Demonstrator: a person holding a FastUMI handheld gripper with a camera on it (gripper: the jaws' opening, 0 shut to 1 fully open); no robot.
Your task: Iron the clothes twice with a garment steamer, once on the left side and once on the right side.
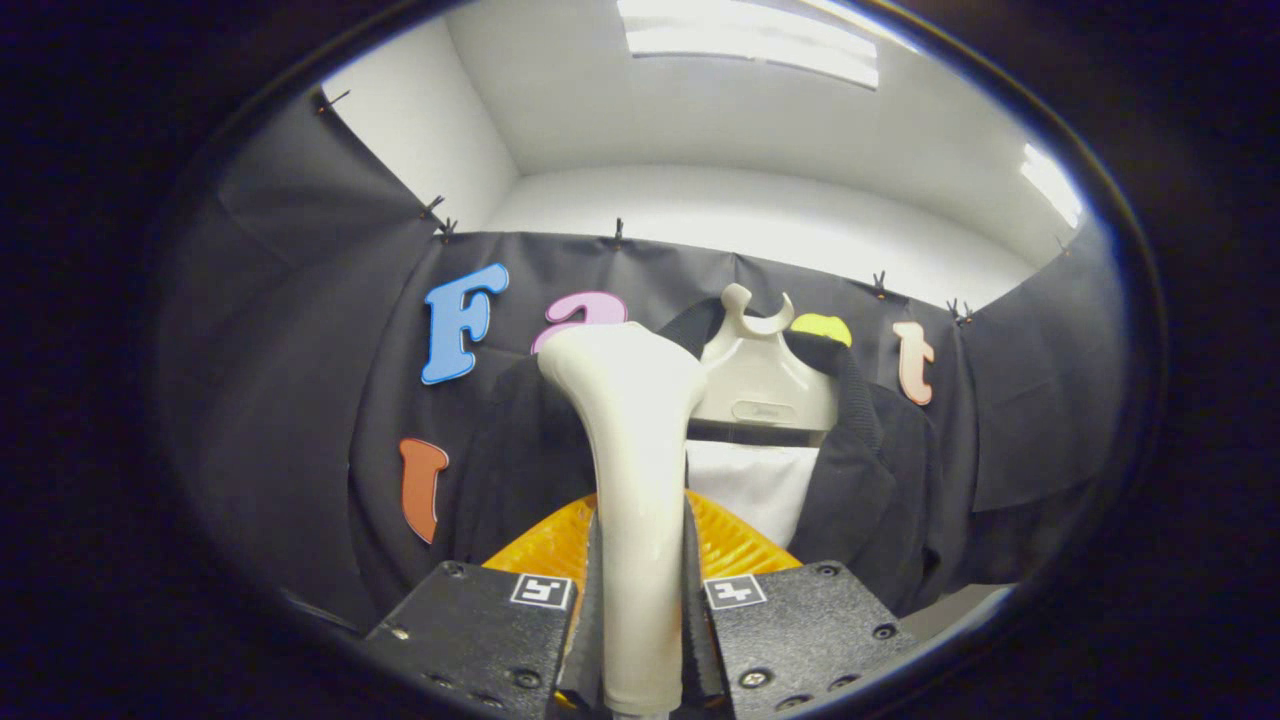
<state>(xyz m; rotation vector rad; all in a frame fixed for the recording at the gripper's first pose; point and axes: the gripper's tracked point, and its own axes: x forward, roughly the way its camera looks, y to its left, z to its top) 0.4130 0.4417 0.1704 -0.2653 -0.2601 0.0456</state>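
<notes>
A cream garment steamer (pixel 632 470) stands upright between my fingers, its handle clamped at the bottom and its wide head rising ahead. My gripper (pixel 640 610) is shut on that handle. Beyond the steamer head hangs a black jacket (pixel 870 470) on a cream hanger (pixel 762 385), with a white lining panel (pixel 750 485) showing at its open front. The steamer head sits in front of the jacket's left side and hides part of it. I cannot tell whether the head touches the cloth.
An orange ribbed piece (pixel 735 545) shows just behind the fingers, on both sides of the steamer handle. Black cloth (pixel 290 400) walls the booth behind and to both sides of the jacket. White walls and ceiling lights lie above.
</notes>
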